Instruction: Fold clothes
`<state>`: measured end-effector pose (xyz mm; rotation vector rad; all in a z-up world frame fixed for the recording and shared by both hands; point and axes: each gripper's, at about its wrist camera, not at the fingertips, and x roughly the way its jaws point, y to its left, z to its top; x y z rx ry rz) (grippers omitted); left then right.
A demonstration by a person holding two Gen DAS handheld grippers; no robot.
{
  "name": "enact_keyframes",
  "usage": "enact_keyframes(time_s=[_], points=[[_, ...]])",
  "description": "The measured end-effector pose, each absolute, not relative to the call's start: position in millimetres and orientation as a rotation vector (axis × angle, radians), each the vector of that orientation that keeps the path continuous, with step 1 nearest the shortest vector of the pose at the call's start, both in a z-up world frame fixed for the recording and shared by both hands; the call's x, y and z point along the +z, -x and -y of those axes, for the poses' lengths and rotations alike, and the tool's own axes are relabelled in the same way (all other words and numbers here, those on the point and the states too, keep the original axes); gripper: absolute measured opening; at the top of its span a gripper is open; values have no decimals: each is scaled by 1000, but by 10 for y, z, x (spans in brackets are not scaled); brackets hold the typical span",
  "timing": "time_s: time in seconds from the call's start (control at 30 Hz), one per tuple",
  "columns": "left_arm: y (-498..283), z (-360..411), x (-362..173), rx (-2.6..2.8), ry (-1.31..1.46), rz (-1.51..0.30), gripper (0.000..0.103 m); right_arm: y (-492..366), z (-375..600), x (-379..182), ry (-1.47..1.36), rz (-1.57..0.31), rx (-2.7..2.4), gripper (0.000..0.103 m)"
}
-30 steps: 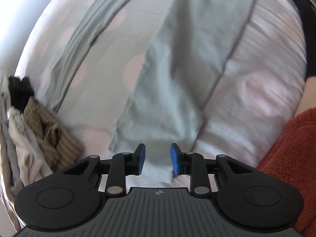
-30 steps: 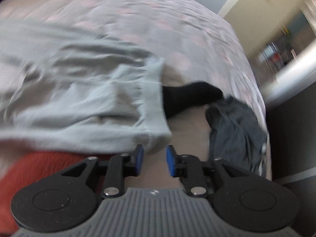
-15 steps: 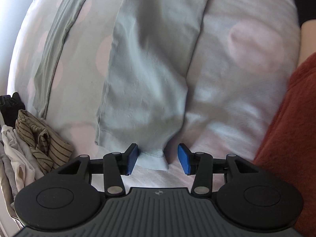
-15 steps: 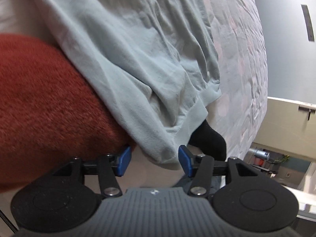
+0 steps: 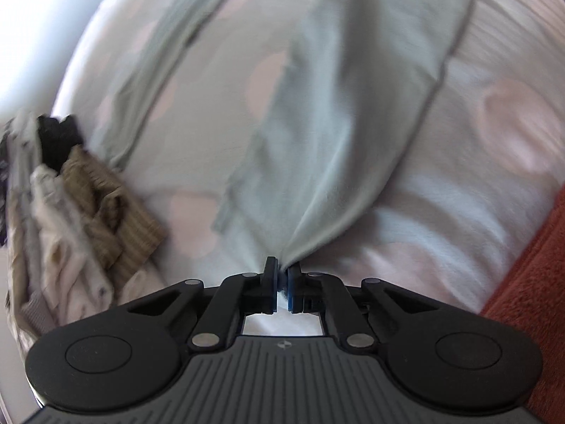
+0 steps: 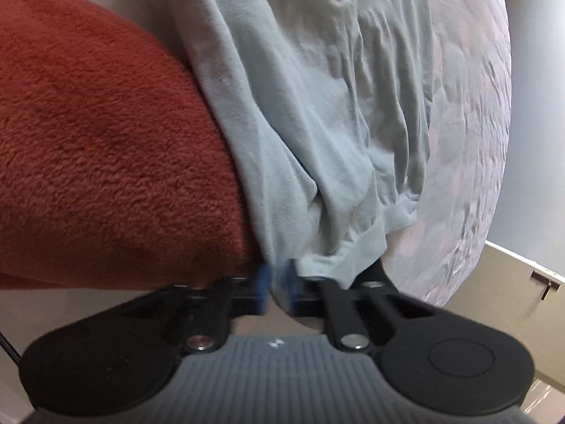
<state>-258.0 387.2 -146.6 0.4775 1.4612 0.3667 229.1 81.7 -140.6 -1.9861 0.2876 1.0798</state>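
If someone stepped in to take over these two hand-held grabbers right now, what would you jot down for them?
Left gripper: shut on the hem end of the pale green garment, fabric pulled taut toward it.
Right gripper: shut on the garment's ribbed cuff end, beside the rust-red fleece.
The garment lies stretched over the dotted bedspread.
A pile of other clothes sits at the bed's left edge.
Done: both ends gripped.
Left: no fold made yet; probably lift and bring the ends together.

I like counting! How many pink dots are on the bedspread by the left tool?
About 5: one right, one middle beside the green garment, one lower left, two fainter upper left. More may hide under the garment.
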Motion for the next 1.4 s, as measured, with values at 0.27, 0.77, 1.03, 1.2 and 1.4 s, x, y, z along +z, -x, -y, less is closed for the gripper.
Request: enact_keyframes(time_s=[0.27, 0.77, 1.03, 1.2, 1.4], points=[[2688, -3906, -1098, 416, -489, -1418, 5, -2215, -618, -856, 1861, -307, 1028, 0], [2791, -3901, -1116, 300, -398, -1460, 32, -2088, -519, -956, 1677, -506, 1028, 11], [2785, -4665, -867, 556, 165, -1244, 58, -2798, -560, -523, 875, -842, 809, 32], [2723, -5006, -1219, 681, 340, -1262, 58, -3128, -417, -510, 421, -965, 710, 38], [2721, -5122, -1482, 709, 475, -1302, 33, -3359, -276, -629, 112, -1034, 619, 54]])
